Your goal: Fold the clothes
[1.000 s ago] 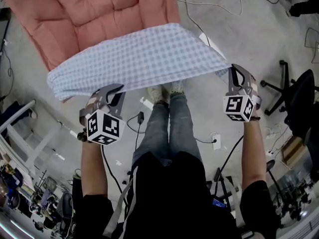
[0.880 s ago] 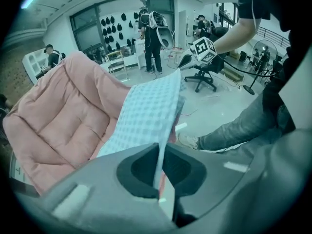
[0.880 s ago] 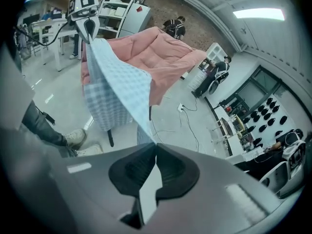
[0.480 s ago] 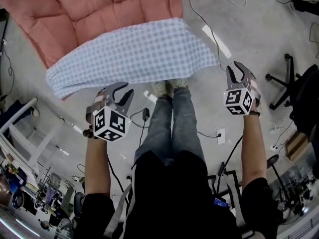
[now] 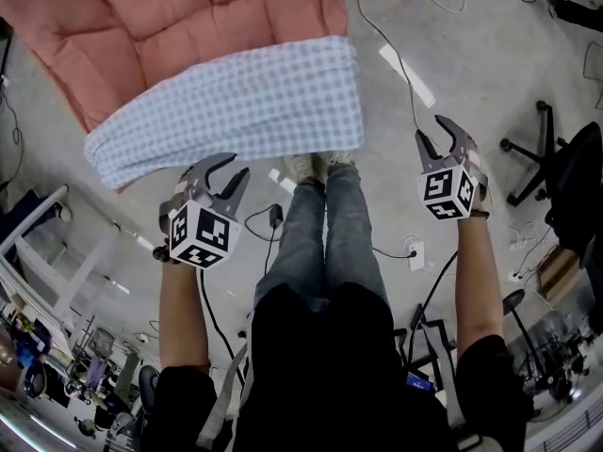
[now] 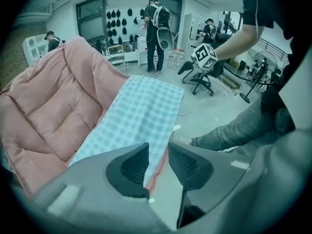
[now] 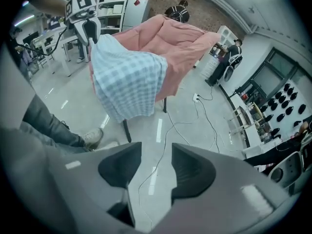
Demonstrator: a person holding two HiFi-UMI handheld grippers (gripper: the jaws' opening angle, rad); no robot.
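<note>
A blue-and-white checked cloth lies folded over the near edge of a pink quilted cushion and hangs a little over its front. My left gripper hovers just below the cloth's near edge, apart from it. Its jaws have just been opening and nothing is between them. In the left gripper view the cloth shows beyond the open left gripper. My right gripper stands to the right of the cloth, over the floor. Its jaws have also just been opening and are empty. The right gripper view has the cloth far ahead.
The person's legs and shoes stand below the cushion's edge. Cables and a power strip lie on the floor. An office chair is at the right and a white rack at the left. People stand in the background.
Both grippers opened and let go of the cloth's near edge. The cloth's right corner settled back onto the cushion. Both hands sank and drew back a little from the cloth.
</note>
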